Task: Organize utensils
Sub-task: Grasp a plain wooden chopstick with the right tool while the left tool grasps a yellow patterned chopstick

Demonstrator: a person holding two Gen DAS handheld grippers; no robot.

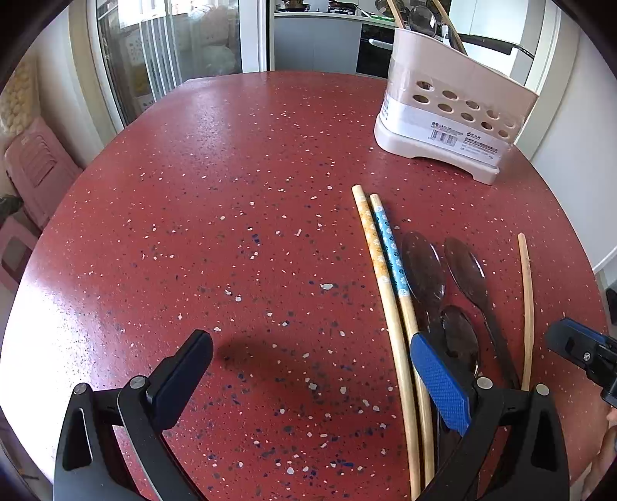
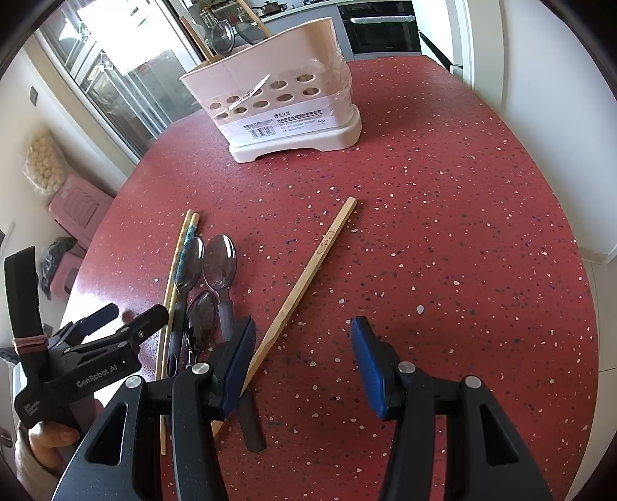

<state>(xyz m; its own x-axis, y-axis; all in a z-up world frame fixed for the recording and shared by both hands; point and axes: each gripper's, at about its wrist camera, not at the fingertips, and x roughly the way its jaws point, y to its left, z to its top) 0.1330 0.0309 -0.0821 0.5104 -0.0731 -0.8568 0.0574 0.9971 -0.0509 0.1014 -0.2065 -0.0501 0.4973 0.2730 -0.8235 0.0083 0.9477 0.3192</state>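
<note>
On the red speckled table (image 1: pixel 231 192) lie a yellow-patterned chopstick (image 1: pixel 376 254) and a blue-patterned chopstick (image 1: pixel 391 250) side by side. Right of them are three dark see-through spoons (image 1: pixel 422 266) and a plain bamboo chopstick (image 1: pixel 527 308). My left gripper (image 1: pixel 316 370) hangs open over bare table, its right finger (image 1: pixel 439 381) above the spoon handles. In the right wrist view my right gripper (image 2: pixel 304 366) is open and holds nothing. The plain chopstick (image 2: pixel 308 273) runs under its left finger (image 2: pixel 239 362), with the spoons (image 2: pixel 219 262) further left. The pink utensil holder (image 2: pixel 285 104) stands at the back with utensils in it.
Pink plastic stools (image 1: pixel 34 165) stand beside the table's left edge, in front of a glass door (image 1: pixel 154 50). Behind the holder (image 1: pixel 455 115) are a kitchen counter and an oven (image 2: pixel 381 27). A person's hand (image 2: pixel 46 435) grips the left gripper (image 2: pixel 133 312).
</note>
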